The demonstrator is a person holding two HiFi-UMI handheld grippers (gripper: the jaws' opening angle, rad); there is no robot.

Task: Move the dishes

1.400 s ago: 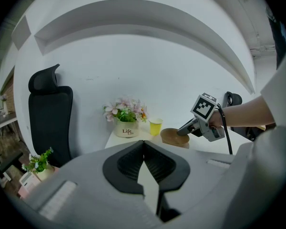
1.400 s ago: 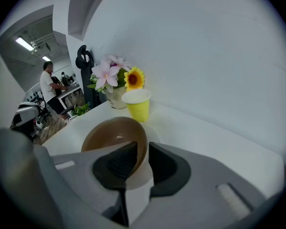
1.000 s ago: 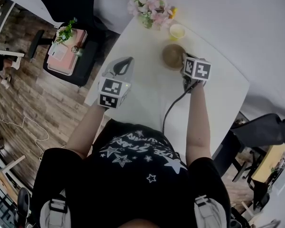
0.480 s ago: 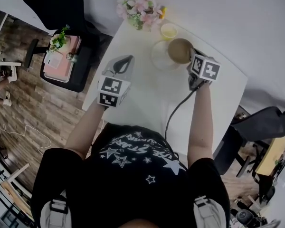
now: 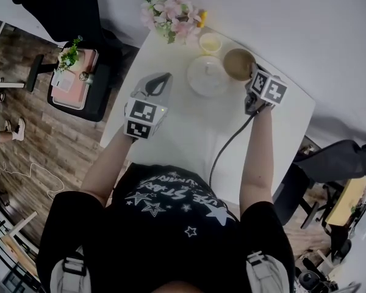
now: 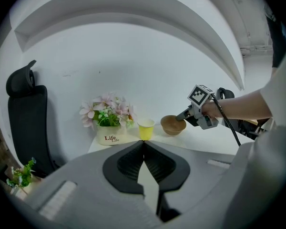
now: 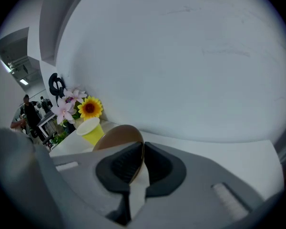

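Note:
A brown bowl (image 5: 238, 63) hangs a little above the far side of the white table (image 5: 189, 124), its near rim pinched between the jaws of my right gripper (image 5: 255, 78). That bowl (image 7: 118, 138) rises from the shut jaws in the right gripper view, and the bowl (image 6: 173, 124) also shows in the left gripper view with the right gripper (image 6: 187, 114) on its rim. A white plate (image 5: 207, 75) lies on the table just left of the bowl. My left gripper (image 5: 160, 83) hovers over the table's left part, jaws shut and empty (image 6: 143, 144).
A yellow paper cup (image 5: 210, 42) stands behind the plate, and the cup (image 6: 146, 129) also appears in the left gripper view. A white pot of pink flowers (image 5: 169, 12) sits at the table's far left corner. A black chair (image 5: 61, 5) stands beyond the table on the left.
My right gripper has lifted the brown bowl off the white plate and carried it to the right. The plate now lies bare. The left gripper has hardly moved.

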